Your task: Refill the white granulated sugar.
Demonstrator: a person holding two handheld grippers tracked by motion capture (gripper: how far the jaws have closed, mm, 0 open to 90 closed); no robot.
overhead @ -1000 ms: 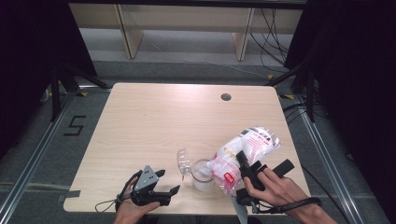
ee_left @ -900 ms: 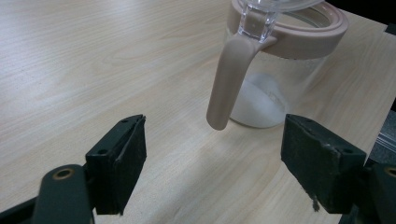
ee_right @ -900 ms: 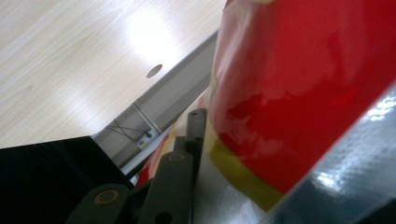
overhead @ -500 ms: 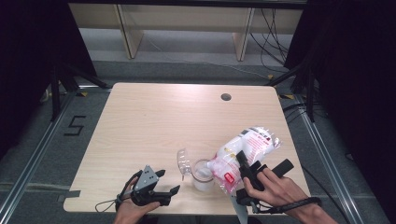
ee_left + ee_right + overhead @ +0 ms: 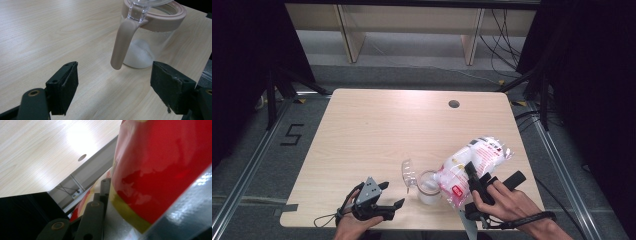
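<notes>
A pale wood-grain table point(image 5: 377, 125) with rounded corners and a small round cable hole point(image 5: 454, 104) stands on grey flooring, with dark curtains at both sides and light shelving behind.

Near the front left edge, the left gripper point(image 5: 393, 209) rests in the person's hand, its black foam-padded jaws spread wide with nothing between them. In the left gripper view it points at a clear glass jar point(image 5: 147, 40) a little way ahead; the jar has a smooth pink rim, a curved pink handle and white powder in its bottom. The jar's clear lid point(image 5: 407, 172) is tipped open to its left.

Just right of the jar, a crinkly white plastic bag point(image 5: 472, 165) with red print leans over toward its mouth. The right gripper point(image 5: 474, 187) pinches the bag's lower end.
</notes>
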